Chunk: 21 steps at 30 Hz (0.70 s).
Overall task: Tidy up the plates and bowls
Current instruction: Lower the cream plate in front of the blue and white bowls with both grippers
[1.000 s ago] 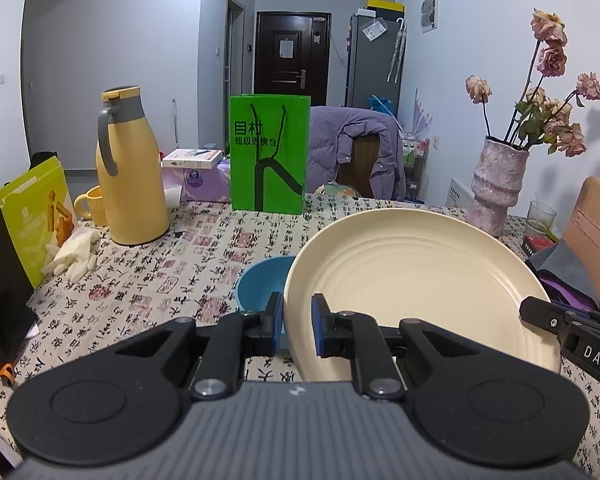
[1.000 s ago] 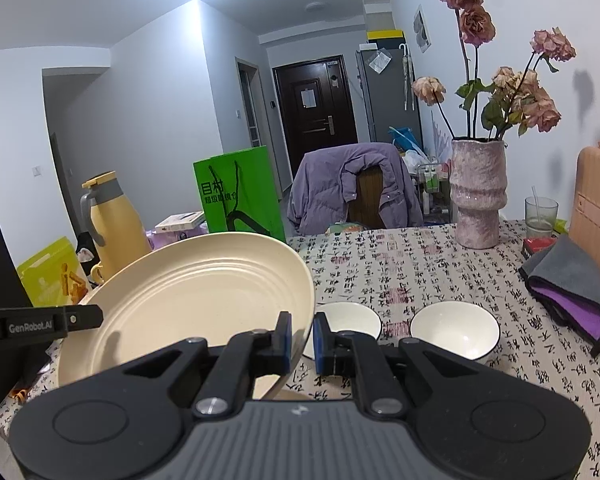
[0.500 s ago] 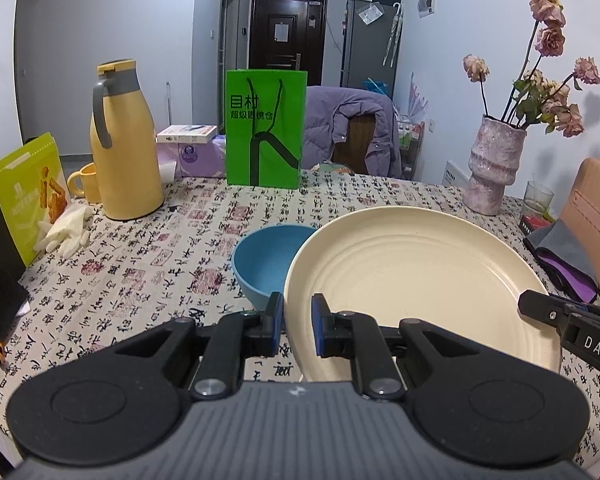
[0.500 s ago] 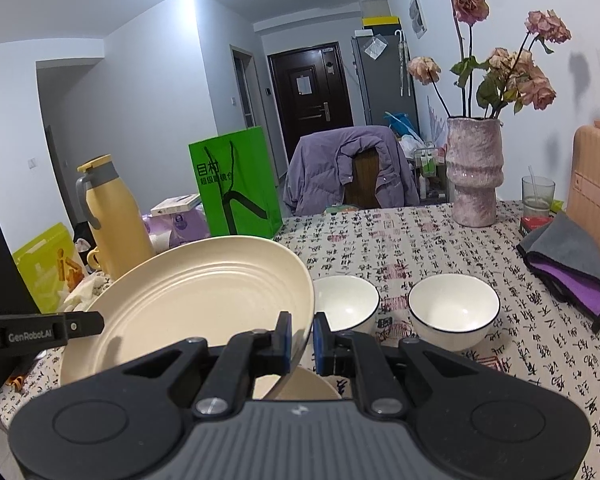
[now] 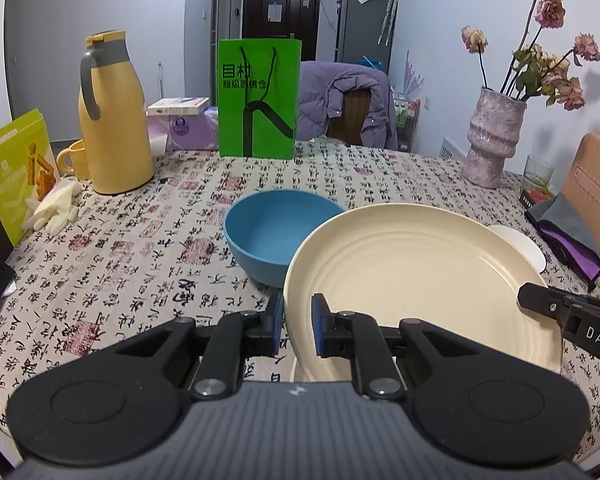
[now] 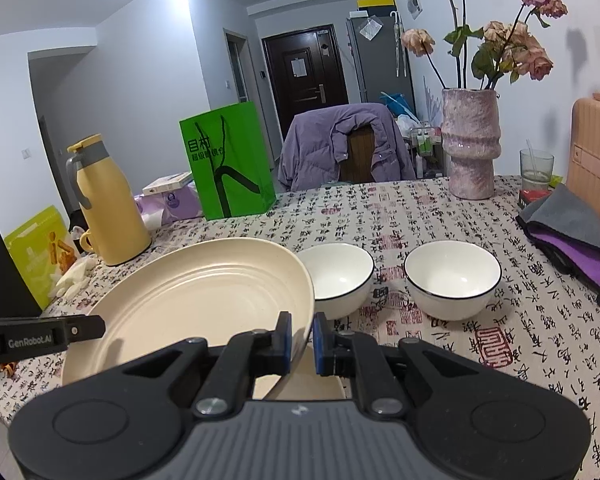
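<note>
Tilting over the near edge of the table (image 5: 148, 240), the cream plate (image 5: 412, 272) is held off the cloth by both tools at once. The left gripper (image 5: 296, 322) has its blue-padded jaws pinched narrow on the plate's left rim, and the right gripper (image 6: 300, 338) is clamped the same way on the opposite rim. A round plate has no long axis to speak of; its ridged face looks upward and leans toward the left gripper's side, the rim at the right gripper standing higher. Under it, in the right wrist view, a second cream plate (image 6: 300, 388) shows, though I cannot tell whether the two touch.

Just beyond the held plate sits a blue bowl (image 5: 272, 232), upright and partly hidden by the rim. Two white bowls, the nearer white bowl (image 6: 340, 276) and the farther white bowl (image 6: 452, 280), stand side by side, close but apart, open ends up.

The table wears a pale cloth printed with black and red calligraphy. Along its far side stand a yellow jug (image 5: 114, 116), a green paper bag (image 5: 258, 98) and a pink vase (image 5: 492, 136) of dried roses. A folded grey and purple cloth (image 6: 572, 236) lies near the farther bowl. Behind the table a chair (image 6: 356, 152) carries a purple jacket, with a dark door (image 6: 304, 72) down the hall.
</note>
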### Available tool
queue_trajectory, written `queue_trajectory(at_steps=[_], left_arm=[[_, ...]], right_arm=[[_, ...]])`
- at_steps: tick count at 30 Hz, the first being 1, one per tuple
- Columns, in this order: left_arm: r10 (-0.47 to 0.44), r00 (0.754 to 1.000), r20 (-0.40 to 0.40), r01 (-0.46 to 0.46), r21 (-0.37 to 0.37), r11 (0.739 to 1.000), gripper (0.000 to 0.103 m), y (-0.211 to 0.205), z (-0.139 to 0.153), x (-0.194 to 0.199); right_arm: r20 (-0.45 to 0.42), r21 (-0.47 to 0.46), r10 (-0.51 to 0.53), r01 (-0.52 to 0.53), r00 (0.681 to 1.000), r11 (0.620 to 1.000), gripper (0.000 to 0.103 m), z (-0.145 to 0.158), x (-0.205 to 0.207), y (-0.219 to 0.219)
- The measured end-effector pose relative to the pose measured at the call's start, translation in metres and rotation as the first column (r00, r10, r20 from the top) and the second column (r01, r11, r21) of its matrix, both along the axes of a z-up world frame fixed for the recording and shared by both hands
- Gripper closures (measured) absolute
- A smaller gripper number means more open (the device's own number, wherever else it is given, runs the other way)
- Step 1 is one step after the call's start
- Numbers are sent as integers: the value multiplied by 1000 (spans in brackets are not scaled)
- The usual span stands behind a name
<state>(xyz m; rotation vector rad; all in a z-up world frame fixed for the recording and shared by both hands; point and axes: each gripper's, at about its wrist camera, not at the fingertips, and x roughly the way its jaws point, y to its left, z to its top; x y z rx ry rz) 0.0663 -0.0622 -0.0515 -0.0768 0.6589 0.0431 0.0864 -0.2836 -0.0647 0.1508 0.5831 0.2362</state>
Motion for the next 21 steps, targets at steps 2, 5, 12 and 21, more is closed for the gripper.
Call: queue_trajectory(at_steps=[2, 5, 12, 21], left_arm=[[-5, 1000, -11, 5, -1, 1000, 88, -1, -5, 2], [-12, 1000, -23, 12, 0, 1000, 88, -2, -11, 3], [-22, 998, -59, 22, 3, 1000, 88, -5, -28, 8], [-32, 996, -88, 33, 11, 999, 88, -7, -44, 11]], right_arm=[[-10, 0, -3, 3, 1000, 1000, 92, -4, 1, -1], [-25, -1, -7, 7, 1000, 1000, 92, -10, 3, -3], [-60, -8, -14, 13, 998, 1000, 92, -24, 7, -4], [-95, -17, -18, 17, 995, 1000, 92, -40, 10, -5]])
